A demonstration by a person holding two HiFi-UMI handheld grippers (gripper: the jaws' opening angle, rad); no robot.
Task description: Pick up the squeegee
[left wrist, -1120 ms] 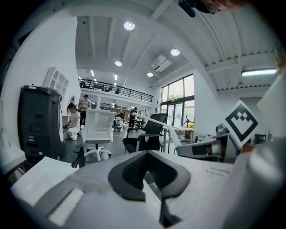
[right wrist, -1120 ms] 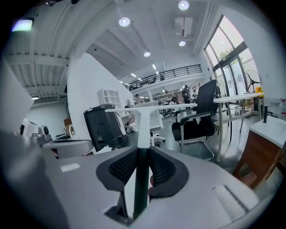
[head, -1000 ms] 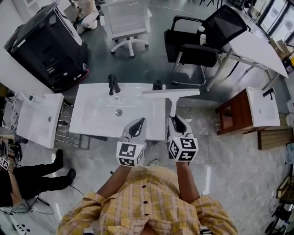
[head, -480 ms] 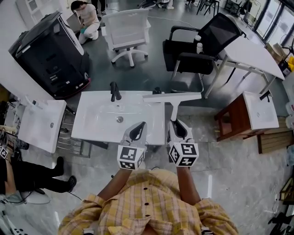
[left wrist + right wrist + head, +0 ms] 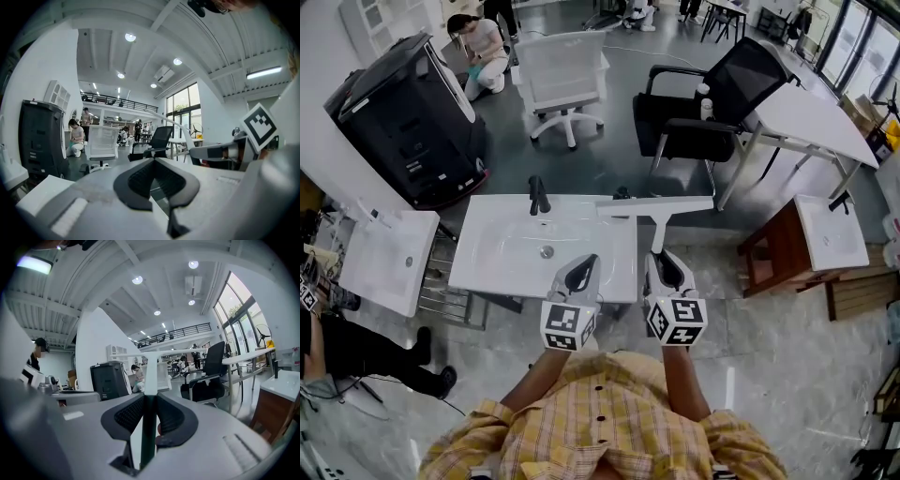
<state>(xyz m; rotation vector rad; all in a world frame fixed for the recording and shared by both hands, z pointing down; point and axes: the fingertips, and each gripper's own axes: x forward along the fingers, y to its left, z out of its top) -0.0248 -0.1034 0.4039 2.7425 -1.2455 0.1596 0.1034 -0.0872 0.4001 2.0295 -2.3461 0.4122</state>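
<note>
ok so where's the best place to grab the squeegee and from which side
The handle, the narrow straight stem under the wide blade. Come from its free end, in line with it, jaws on its two sides: the blade looks too broad to clamp. The right claw is shut on the squeegee just so.

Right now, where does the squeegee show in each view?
Head view: the squeegee is at centre, blade crosswise, handle in the right tongs.
Left gripper view: a thin white strip right of centre.
Right gripper view: dead centre, handle upright between the tongs.
Shared landmark: the black chair, beyond it in all three.
</note>
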